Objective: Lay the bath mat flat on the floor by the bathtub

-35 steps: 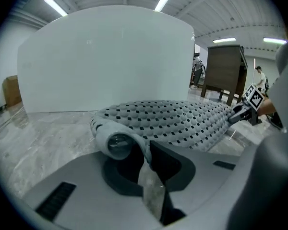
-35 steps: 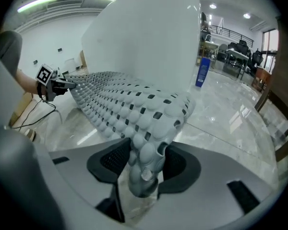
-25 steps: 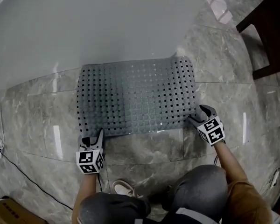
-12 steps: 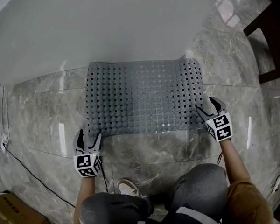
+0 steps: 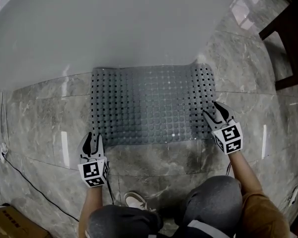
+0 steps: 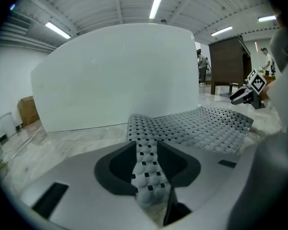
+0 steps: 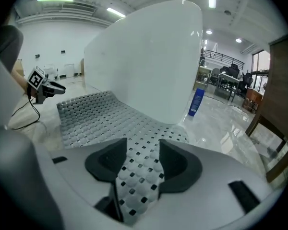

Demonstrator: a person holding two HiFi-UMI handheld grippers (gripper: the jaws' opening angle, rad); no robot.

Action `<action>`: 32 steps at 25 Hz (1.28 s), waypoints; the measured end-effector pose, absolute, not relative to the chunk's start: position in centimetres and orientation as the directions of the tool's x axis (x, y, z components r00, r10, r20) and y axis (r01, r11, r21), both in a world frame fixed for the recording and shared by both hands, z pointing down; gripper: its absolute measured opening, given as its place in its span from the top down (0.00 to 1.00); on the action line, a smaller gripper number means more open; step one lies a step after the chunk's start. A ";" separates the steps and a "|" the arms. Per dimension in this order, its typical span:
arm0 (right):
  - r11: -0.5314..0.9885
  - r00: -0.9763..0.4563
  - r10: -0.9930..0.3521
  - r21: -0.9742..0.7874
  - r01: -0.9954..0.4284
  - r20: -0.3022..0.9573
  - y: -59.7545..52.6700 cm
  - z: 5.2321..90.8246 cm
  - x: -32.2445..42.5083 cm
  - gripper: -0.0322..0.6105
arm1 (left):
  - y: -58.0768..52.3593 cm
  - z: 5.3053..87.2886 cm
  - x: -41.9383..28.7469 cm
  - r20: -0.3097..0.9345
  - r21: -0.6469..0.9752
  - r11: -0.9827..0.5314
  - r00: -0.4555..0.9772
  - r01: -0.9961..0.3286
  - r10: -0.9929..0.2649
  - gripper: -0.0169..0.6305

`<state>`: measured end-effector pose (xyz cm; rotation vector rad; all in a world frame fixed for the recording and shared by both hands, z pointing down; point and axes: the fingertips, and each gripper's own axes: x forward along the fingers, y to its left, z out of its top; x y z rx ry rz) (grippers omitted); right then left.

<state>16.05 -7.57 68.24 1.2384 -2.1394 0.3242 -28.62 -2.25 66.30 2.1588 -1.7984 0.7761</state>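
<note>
Straightening the bath mat (image 5: pixel 151 105) by its near corners.
My left gripper (image 5: pixel 93 141) and right gripper (image 5: pixel 212 112) have just closed, each pinching a corner. The mat lies ahead, touching the bathtub (image 5: pixel 114 29). Next, probably: pull taut, lower, release.

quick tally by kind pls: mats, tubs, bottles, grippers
bath mat: 1
bathtub: 1
blue bottle: 1
grippers: 2, left gripper and right gripper; the jaws of both have just been closing, with the bath mat between them
total: 5
</note>
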 end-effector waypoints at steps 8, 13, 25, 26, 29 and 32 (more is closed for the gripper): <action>0.495 -0.339 -0.723 0.109 -0.862 0.602 -8.0 67.7 16.4 0.94 | -4.3 65.9 -27.2 0.502 -0.115 -0.209 0.125 -0.971 -0.856 0.97; 0.469 -0.324 -0.731 0.097 -0.878 0.601 -7.9 67.9 17.0 0.94 | -5.9 66.1 -25.3 0.496 -0.121 -0.257 0.166 -0.959 -0.852 0.97; 0.443 -0.306 -0.757 0.110 -0.890 0.577 -9.6 66.7 17.3 0.94 | -8.6 64.5 -21.0 0.444 -0.145 -0.325 0.232 -0.935 -0.865 0.97; 0.442 -0.307 -0.761 0.109 -0.891 0.572 -9.8 66.5 17.4 0.94 | -8.8 64.3 -20.7 0.440 -0.142 -0.326 0.236 -0.935 -0.867 0.97; 0.445 -0.309 -0.766 0.118 -0.888 0.564 -10.4 65.7 17.6 0.94 | -9.8 63.7 -19.8 0.428 -0.139 -0.335 0.249 -0.932 -0.869 0.97; 0.441 -0.302 -0.776 0.135 -0.887 0.554 -11.2 64.5 18.1 0.94 | -11.3 63.0 -19.1 0.413 -0.139 -0.344 0.261 -0.929 -0.872 0.97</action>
